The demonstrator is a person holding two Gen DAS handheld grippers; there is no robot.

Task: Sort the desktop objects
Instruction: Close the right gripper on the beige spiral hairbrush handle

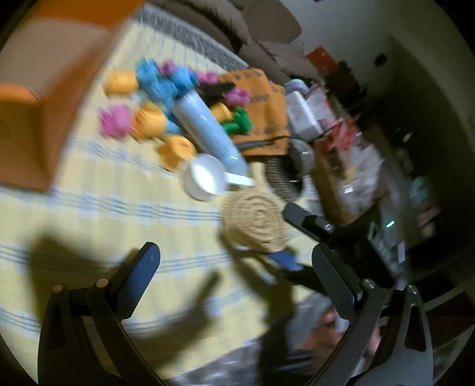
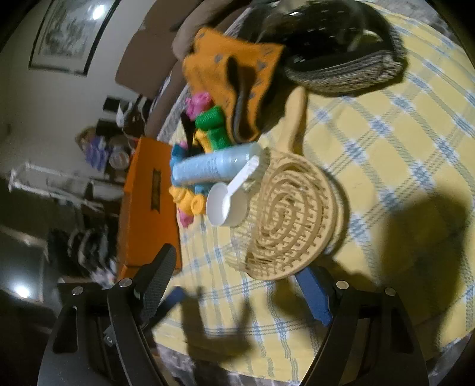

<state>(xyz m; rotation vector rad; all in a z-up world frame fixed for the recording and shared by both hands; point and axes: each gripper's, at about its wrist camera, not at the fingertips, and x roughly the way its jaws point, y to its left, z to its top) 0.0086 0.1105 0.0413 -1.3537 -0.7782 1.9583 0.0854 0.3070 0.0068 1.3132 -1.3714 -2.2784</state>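
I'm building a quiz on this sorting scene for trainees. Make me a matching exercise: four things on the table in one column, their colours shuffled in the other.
Things:
1. scoop
2. tube
3. box
4. round brush

Colours:
A. orange
B. beige
C. white
D. pale blue

Pairs: 1-C, 2-D, 3-A, 4-B

A dim room with pale walls [image 2: 17,98]. A framed picture [image 2: 69,32] hangs high, far beyond the fingers, catching a lamp's glare. A brown sofa [image 1: 219,23] sits beyond the counter's yellow checked cloth [image 2: 400,142]. Cluttered shelves [image 1: 356,139] stand off to the side.
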